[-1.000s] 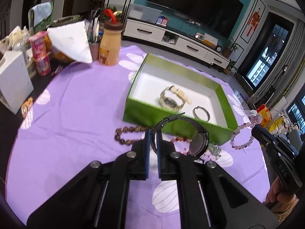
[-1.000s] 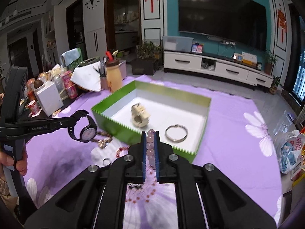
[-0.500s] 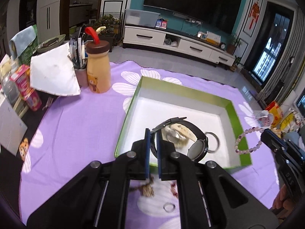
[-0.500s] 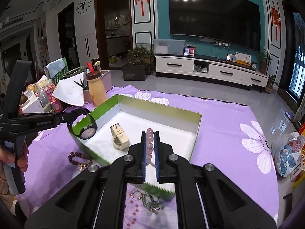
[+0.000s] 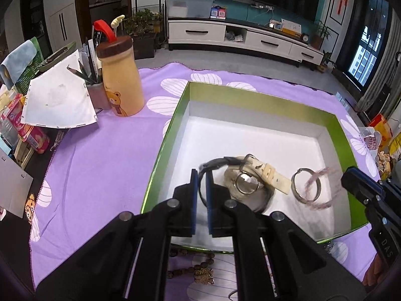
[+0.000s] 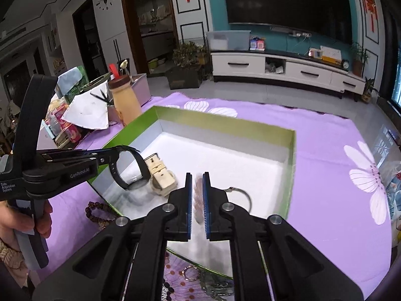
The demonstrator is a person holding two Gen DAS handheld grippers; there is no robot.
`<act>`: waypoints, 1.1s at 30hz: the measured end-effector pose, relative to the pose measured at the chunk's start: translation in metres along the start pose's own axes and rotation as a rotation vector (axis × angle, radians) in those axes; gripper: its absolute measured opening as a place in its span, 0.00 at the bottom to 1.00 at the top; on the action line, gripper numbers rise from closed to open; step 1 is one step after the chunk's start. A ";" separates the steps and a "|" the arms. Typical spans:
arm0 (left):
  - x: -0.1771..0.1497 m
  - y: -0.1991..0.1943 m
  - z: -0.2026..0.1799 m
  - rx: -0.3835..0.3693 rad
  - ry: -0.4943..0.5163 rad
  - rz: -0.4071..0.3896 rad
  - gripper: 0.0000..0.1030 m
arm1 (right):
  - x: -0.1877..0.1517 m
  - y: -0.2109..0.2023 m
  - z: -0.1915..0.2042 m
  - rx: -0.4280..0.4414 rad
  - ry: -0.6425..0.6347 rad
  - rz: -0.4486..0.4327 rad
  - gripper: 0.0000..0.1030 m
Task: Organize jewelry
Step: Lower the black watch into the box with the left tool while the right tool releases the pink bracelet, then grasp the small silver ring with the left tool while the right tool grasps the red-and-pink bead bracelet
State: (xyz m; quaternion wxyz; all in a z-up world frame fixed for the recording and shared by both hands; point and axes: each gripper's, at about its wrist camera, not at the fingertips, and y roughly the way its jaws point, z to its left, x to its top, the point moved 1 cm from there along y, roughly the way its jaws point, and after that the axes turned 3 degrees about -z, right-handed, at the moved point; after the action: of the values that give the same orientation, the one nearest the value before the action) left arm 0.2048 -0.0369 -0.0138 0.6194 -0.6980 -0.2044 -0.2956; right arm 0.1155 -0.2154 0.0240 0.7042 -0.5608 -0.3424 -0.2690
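Note:
A green box (image 5: 165, 143) (image 6: 292, 165) with a white floor lies on the purple cloth. In it lie a cream watch (image 5: 260, 173) (image 6: 161, 175) and a metal ring (image 5: 304, 188) (image 6: 241, 195). My left gripper (image 5: 201, 175) (image 6: 114, 154) is slightly parted around the strap of a black watch (image 5: 213, 161) (image 6: 130, 170), which rests low in the box beside the cream watch. My right gripper (image 6: 196, 183) (image 5: 347, 175) has its pads slightly apart, and a pink bead bracelet (image 5: 318, 188) (image 6: 198, 200), blurred, is between and below them over the box.
A brown bead bracelet (image 5: 198, 266) (image 6: 96, 213) and small rings (image 6: 190, 274) lie on the cloth in front of the box. A tan bear bottle (image 5: 120, 75), pen cup (image 5: 96, 95), white paper (image 5: 57, 100) and snack packs stand at the left.
Both grippers moved forward and down into the box. The left lowered the black watch beside the cream watch and eased its pads. The right pads parted and the pink bracelet is dropping.

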 end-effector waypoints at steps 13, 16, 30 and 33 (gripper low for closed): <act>-0.012 -0.039 0.013 -0.024 -0.051 -0.059 0.54 | -0.016 -0.041 -0.029 -0.029 0.090 -0.026 0.31; -0.020 -0.051 0.018 -0.023 -0.064 -0.070 0.63 | -0.025 -0.055 -0.034 -0.038 0.095 -0.026 0.31; -0.087 -0.090 0.027 -0.051 -0.073 -0.033 0.73 | -0.072 -0.098 -0.032 -0.026 0.125 0.017 0.32; -0.106 -0.090 0.022 -0.061 -0.059 -0.010 0.73 | -0.085 -0.099 -0.024 -0.003 0.119 0.044 0.32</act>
State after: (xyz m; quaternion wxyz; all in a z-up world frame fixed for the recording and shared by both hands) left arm 0.0709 0.0064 -0.0182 0.5899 -0.7241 -0.2169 -0.2840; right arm -0.0086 -0.2619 0.0136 0.7282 -0.5523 -0.2874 -0.2867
